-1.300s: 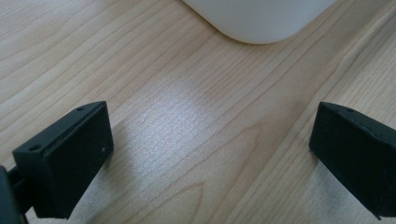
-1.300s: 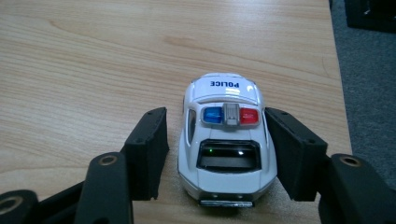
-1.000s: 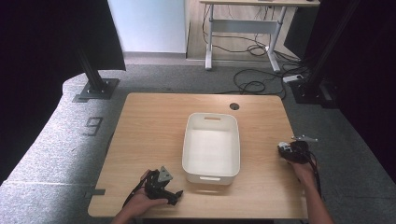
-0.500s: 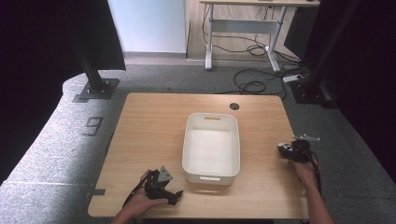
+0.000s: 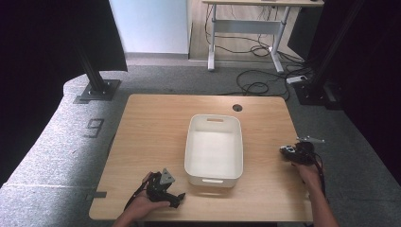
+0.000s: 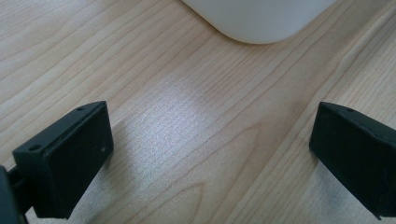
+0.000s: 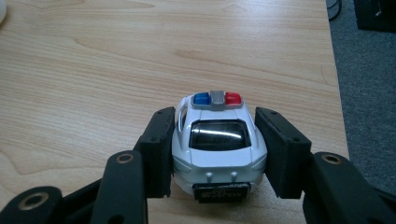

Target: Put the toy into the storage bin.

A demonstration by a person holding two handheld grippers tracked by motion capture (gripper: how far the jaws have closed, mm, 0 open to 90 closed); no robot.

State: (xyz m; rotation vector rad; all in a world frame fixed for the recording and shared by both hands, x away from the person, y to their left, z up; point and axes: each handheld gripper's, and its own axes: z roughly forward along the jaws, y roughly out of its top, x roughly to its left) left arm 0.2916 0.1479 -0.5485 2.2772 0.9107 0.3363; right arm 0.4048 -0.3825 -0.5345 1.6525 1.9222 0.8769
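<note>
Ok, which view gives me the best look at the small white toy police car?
The right gripper view: the white toy police car sits close up between the right gripper pads, roof lights and rear plain. In the high view the right gripper covers that spot near the table edge.

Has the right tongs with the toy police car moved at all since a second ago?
No. In the high view the right tongs sit at the same spot near the table's right edge, level with the white bin, as before.
</note>
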